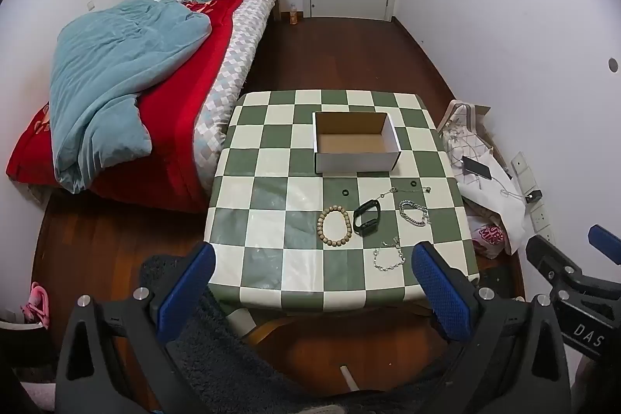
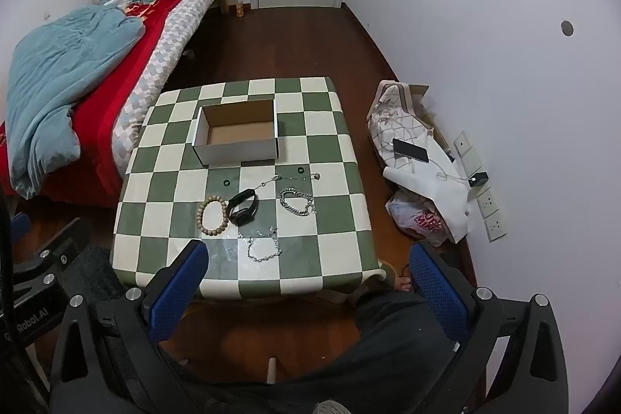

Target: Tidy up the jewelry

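With both hand-held grippers — left (image 1: 312, 268) and right (image 2: 308, 266) — spread wide and empty above the counter (image 2: 333, 220), the thin silver chain (image 2: 264, 246) near its front edge could slip the pads short of the box (image 2: 236, 136).

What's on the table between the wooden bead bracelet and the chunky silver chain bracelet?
The black smart band lies between the bead bracelet and the chunky chain bracelet, touching neither. Both wrist views show it.
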